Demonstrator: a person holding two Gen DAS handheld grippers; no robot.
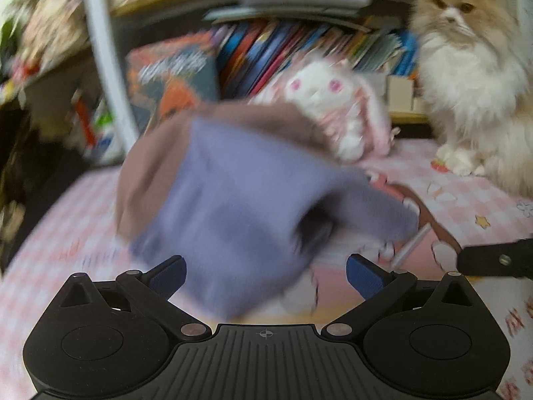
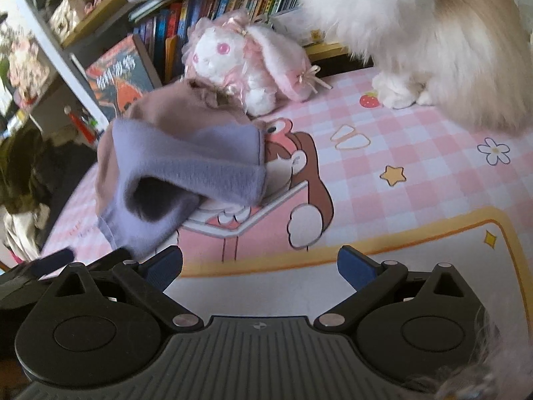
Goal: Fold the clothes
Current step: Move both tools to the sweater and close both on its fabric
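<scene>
A small lilac and mauve garment [image 1: 230, 200] lies bunched on the pink checked mat [image 1: 466, 196], blurred in the left wrist view. My left gripper [image 1: 266, 273] is open; the garment's near edge lies between its blue pads and I cannot tell if they touch it. In the right wrist view the garment [image 2: 180, 163] sits folded over at the left, with a dark opening facing me. My right gripper [image 2: 260, 268] is open and empty, above the mat [image 2: 416, 166], to the right of the garment. Part of the right gripper [image 1: 496, 260] shows at the right edge of the left wrist view.
A fluffy cream cat [image 1: 473, 76] sits on the mat at the back right, very close in the right wrist view [image 2: 433, 33]. A white and pink plush rabbit [image 2: 243, 63] stands behind the garment. A bookshelf [image 2: 206, 10] runs along the back. A white pole [image 1: 106, 60] stands at the left.
</scene>
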